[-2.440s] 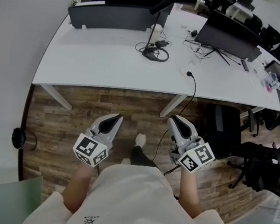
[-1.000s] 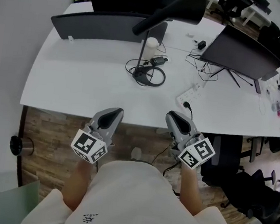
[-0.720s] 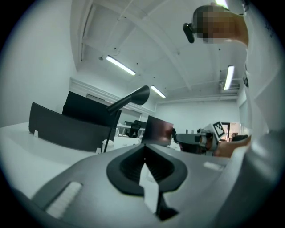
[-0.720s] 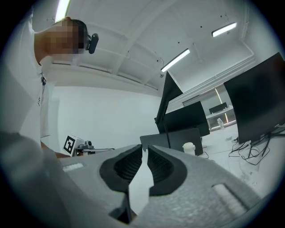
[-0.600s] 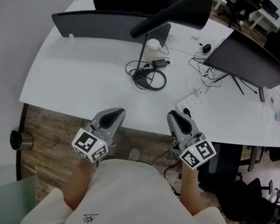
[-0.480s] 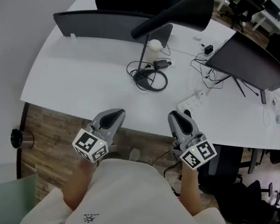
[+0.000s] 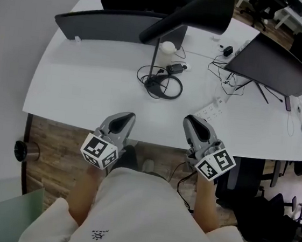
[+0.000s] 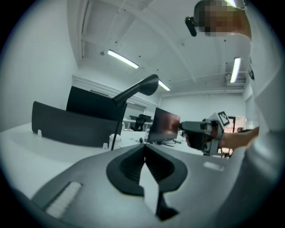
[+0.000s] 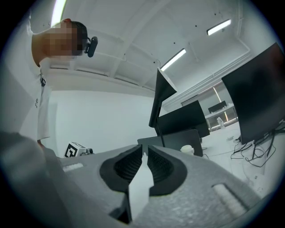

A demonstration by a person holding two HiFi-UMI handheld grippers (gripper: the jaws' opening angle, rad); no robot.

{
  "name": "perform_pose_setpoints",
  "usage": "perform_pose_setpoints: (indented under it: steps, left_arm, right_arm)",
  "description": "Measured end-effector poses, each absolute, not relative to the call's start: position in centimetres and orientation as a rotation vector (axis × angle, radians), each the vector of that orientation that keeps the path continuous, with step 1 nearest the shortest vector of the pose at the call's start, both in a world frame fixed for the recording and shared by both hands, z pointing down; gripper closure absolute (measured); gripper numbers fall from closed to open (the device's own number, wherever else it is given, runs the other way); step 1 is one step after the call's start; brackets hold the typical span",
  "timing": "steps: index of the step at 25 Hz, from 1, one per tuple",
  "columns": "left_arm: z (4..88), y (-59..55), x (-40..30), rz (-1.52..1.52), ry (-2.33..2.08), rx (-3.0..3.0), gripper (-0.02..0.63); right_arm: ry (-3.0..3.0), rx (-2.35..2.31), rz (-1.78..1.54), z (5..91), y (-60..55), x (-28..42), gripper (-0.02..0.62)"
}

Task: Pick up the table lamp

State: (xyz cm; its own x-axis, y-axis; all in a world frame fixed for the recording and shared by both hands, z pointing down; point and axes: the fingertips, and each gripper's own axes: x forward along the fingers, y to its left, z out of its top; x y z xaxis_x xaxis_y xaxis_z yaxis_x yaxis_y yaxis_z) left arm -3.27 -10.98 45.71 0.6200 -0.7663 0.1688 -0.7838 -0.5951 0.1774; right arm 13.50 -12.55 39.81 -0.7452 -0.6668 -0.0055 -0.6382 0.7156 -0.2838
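The table lamp stands on the white desk. Its black shade leans toward me, a thin pole runs down to a base ringed by a coiled black cable. My left gripper and right gripper hover side by side over the desk's front edge, short of the base, both shut and empty. In the left gripper view the lamp rises beyond the shut left gripper. From the right gripper view, its shade shows above the shut right gripper.
A dark divider panel spans the back of the desk, with a white cup beside the lamp pole. A monitor, loose cables and a power strip lie to the right. An office chair stands under the desk's right end.
The desk and lamp have drawn closer in the head view. Both grippers, earlier over the wooden floor, now reach the desk's front edge. Their jaws stayed shut.
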Motion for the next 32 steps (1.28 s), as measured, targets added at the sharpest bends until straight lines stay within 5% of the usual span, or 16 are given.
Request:
perform_pose_setpoints:
  steps: [12,14,18,26,28,32]
  left_arm:
    - [53.3,-22.8,-4.4,0.326,-1.19,2.599,0.612]
    - [54.2,-24.7,-4.1,0.359,-1.174,2.613,0.535]
    - [55.8,-27.6,-3.5,0.393,-1.131,2.625,0.489]
    - [57.8,-32.3,-1.5,0.449,-1.024,2.686,0.456]
    - [58.2,-33.3,-1.3,0.456,-1.009,2.691,0.453]
    - [58.2,-34.6,-0.8,0.444,-0.969,2.71,0.451]
  right_arm:
    - [2.885,-1.261,-0.201,39.6,-21.6,7.7,0.557]
    - [2.899,-1.28,-0.147,39.2,-23.3,6.5,0.555]
    - [2.883,-1.334,-0.087,38.5,-26.1,4.2,0.554]
    - [2.83,-1.43,-0.117,38.8,-30.1,2.8,0.548]
    - [2.84,-1.424,-0.121,39.0,-30.7,2.2,0.472]
    - [2.827,-1.44,-0.112,39.0,-31.8,1.5,0.472]
